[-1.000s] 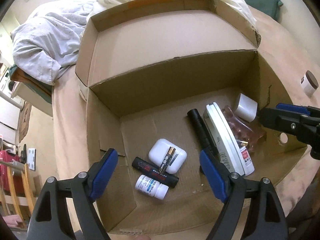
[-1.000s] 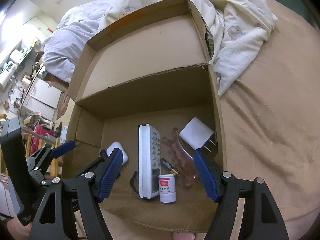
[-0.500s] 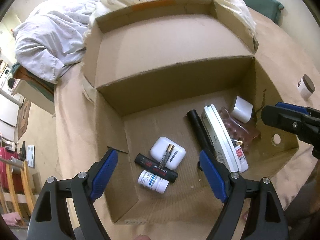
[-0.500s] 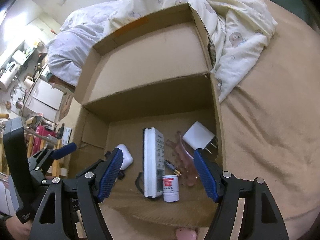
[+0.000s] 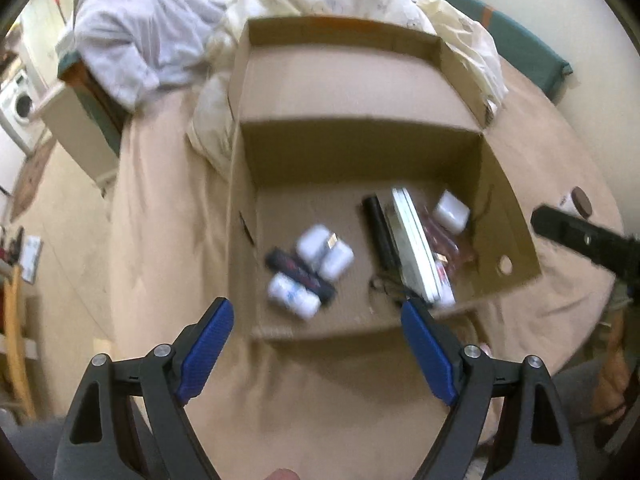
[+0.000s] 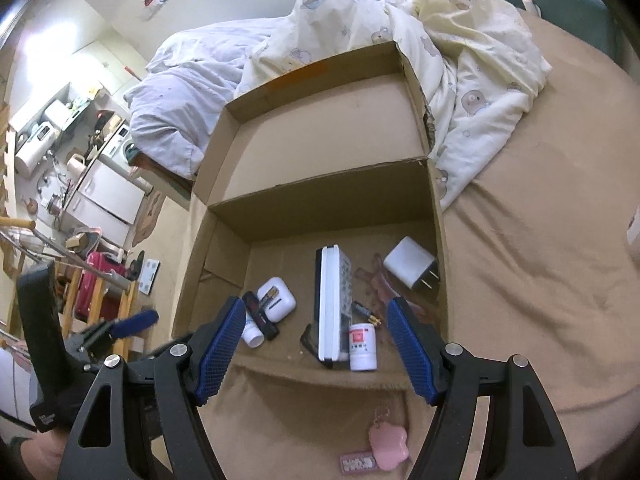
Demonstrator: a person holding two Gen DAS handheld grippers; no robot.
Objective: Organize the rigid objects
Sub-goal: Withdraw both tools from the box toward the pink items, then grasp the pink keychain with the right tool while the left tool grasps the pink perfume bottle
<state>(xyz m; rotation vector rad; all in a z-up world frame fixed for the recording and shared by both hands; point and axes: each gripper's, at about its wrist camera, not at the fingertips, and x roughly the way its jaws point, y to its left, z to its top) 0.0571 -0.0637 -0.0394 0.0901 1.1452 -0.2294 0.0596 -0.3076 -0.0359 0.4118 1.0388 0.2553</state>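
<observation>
Cardboard box (image 6: 236,280) sits on the tan bed (image 6: 520,280) ahead of both tongs, holding a white remote (image 6: 334,304), a charger plug (image 6: 408,266), an earbud case (image 6: 278,300) and a small white bottle (image 6: 362,346). The left tongs (image 5: 316,344) and right tongs (image 6: 316,346) both gape apart with nothing between them. A pink keychain (image 6: 386,444) lies on the bed just below the right tongs, outside the box.
</observation>
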